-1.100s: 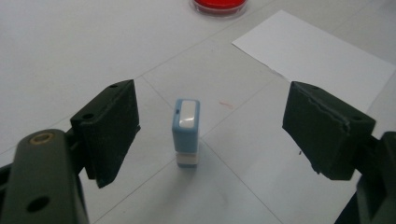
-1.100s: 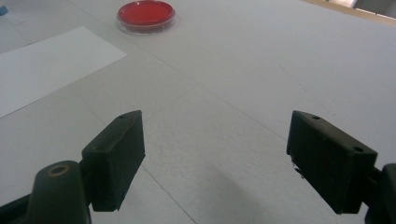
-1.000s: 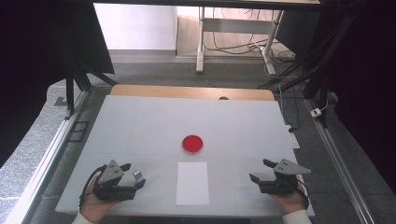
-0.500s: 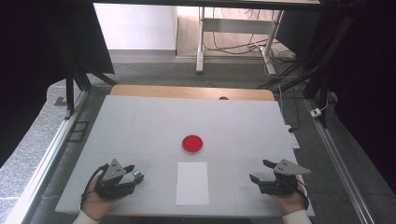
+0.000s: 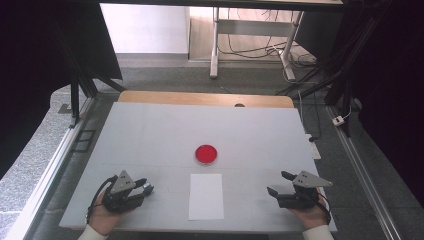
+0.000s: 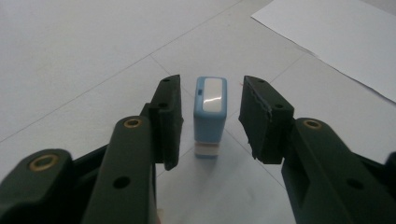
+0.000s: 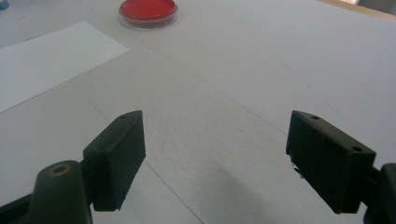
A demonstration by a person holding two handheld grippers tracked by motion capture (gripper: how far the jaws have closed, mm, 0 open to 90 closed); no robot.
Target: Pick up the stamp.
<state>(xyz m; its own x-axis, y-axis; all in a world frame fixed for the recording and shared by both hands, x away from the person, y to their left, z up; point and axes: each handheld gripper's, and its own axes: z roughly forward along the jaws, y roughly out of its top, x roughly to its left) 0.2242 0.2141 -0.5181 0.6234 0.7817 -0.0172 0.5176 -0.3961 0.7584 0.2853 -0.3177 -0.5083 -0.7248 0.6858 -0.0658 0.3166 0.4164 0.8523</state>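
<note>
Near the tabletop's (image 5: 150,130) front left corner, the left tool (image 6: 208,119) has just been closing around a small blue stamp (image 6: 210,114), its jaws not yet touching it. A white sheet (image 5: 206,196) lies at the front edge's middle, a red dish (image 5: 206,154) behind it. Near the front right corner the right tool (image 7: 215,158) rests with jaws wide apart.

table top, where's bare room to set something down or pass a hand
Free: the far half of the table beyond the red dish, and the stretch between the paper sheet and the right gripper. Crowded: the left gripper, jaws around the blue stamp.
</note>
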